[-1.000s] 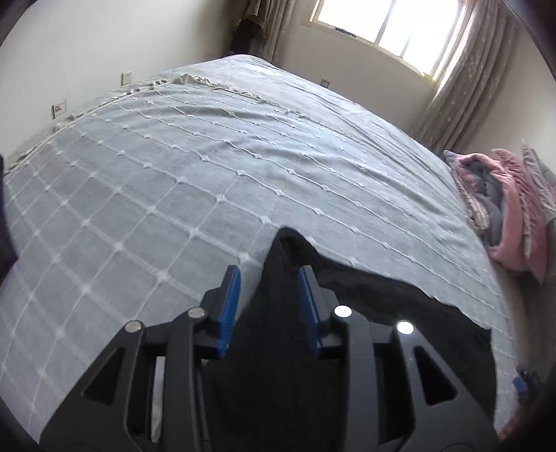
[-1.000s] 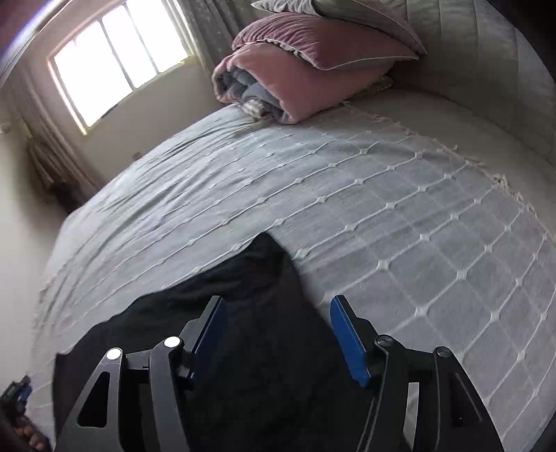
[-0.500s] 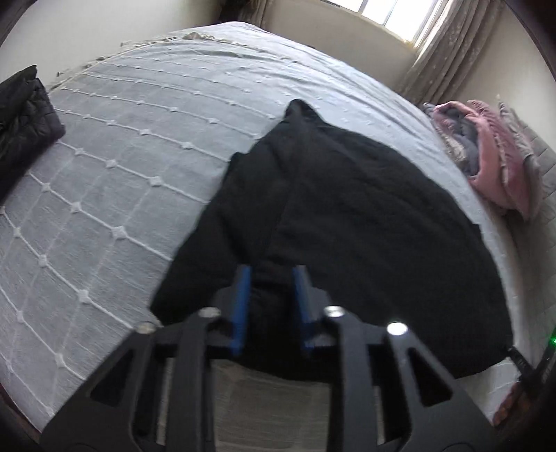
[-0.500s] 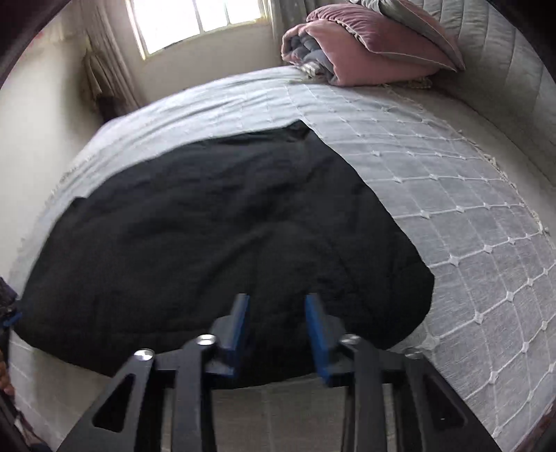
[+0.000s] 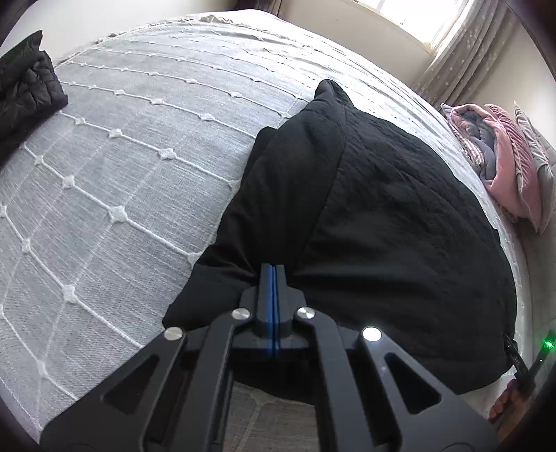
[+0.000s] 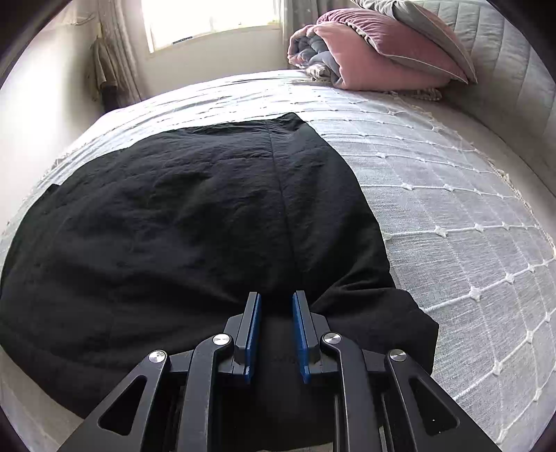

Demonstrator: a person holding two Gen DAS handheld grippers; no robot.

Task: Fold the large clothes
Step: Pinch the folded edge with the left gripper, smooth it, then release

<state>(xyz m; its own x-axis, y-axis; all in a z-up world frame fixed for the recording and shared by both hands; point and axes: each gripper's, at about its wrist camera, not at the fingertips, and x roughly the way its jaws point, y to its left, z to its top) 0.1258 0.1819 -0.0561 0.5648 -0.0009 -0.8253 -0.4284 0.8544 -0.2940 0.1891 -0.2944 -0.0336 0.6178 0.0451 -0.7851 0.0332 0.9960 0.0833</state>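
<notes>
A large black garment (image 5: pixel 389 222) lies spread on the grey quilted bed (image 5: pixel 114 167); it also shows in the right wrist view (image 6: pixel 180 222). My left gripper (image 5: pixel 273 269) is shut on the garment's near edge, with cloth bunched at the blue pads. My right gripper (image 6: pixel 276 306) is partly open, its blue pads a narrow gap apart around the garment's near edge on the other side. A vertical seam (image 6: pixel 283 194) runs up from it.
A black puffer jacket (image 5: pixel 24 90) lies at the bed's far left. Pink and grey folded bedding and pillows (image 6: pixel 378 52) sit by the headboard (image 6: pixel 514 62). A window with curtains (image 6: pixel 208 21) is beyond the bed.
Both grippers pulled back from the garment's far end to its near edge. The left gripper closed fully on the cloth. The right gripper's pads narrowed.
</notes>
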